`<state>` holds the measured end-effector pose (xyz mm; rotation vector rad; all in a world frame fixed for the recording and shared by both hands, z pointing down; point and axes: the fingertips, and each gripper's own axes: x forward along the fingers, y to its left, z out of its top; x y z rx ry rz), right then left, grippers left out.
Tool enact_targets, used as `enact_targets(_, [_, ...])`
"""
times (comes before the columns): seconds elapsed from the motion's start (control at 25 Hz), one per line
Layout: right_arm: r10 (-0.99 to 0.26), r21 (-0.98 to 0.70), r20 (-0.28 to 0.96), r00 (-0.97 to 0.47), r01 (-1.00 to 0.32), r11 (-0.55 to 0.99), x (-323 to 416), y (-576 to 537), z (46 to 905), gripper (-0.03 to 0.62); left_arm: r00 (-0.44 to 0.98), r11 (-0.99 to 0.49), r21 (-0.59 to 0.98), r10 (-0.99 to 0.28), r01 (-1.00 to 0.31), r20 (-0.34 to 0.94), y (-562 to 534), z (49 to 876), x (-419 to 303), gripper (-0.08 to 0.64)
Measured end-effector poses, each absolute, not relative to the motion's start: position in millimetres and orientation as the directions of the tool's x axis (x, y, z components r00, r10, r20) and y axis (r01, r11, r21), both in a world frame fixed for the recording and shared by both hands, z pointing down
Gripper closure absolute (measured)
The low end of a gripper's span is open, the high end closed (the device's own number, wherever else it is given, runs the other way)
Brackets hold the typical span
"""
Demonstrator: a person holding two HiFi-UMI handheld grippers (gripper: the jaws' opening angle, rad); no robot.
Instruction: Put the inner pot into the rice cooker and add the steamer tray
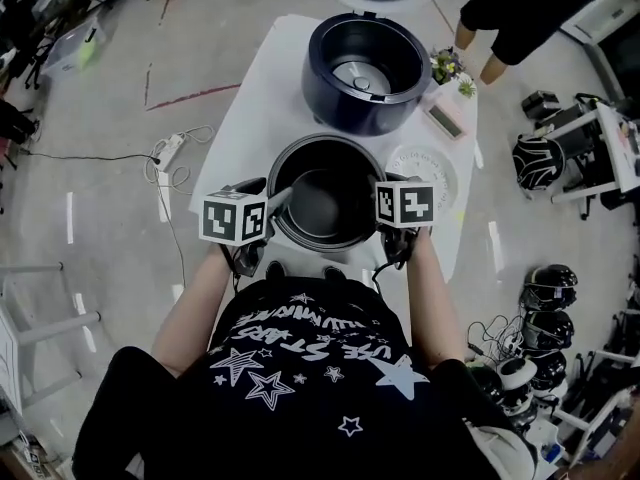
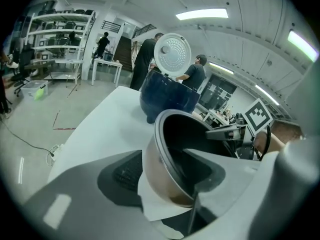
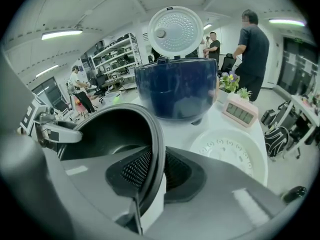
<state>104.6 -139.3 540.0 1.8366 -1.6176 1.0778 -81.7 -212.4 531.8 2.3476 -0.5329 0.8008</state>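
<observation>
One inner pot point(image 1: 325, 208), two tools point(image 1: 281, 198) point(image 1: 380, 206)

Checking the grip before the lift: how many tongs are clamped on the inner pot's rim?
2: the left tongs on the inner pot's left rim, the right tongs on its right rim.

readable text: none | shirt lettering point(image 1: 300, 336): upside down, illegible

I see bright, even light from the ceiling strips point(image 2: 202, 14), leaving only soft shadows on the white table point(image 1: 255, 98). Both gripper views bend strongly and go black at the corners; the nearest jaw surfaces are blurred, the inner pot point(image 3: 110, 129) sharper.
</observation>
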Motion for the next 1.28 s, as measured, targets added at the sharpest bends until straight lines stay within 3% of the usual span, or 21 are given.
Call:
enact_targets(0.12, [-0.607, -0.158, 0.795, 0.002, -0.965, -0.211, 104, -139, 539, 0.505, 0.736, -0.742, 0.409, -0.165, -0.531, 0.656, -210, 532, -78, 0.323])
enact_targets(0.2, [-0.604, -0.158, 0.797, 0.007, -0.963, -0.219, 103, -138, 538, 0.506, 0.732, -0.741, 0.411, -0.156, -0.531, 0.663, -209, 532, -76, 0.387])
enact_targets(0.6, [-0.643, -0.128, 0.763, 0.059, -0.962, -0.240, 91, -133, 518, 0.508, 0.721, -0.742, 0.411, -0.137, -0.529, 0.680, -214, 531, -85, 0.451])
enact_targets(1.28, [-0.746, -0.135, 0.641, 0.177, -0.932, -0.338, 56, -126, 451, 0.505, 0.792, -0.815, 0.391, -0.130, -0.428, 0.596, -236, 481, -101, 0.495])
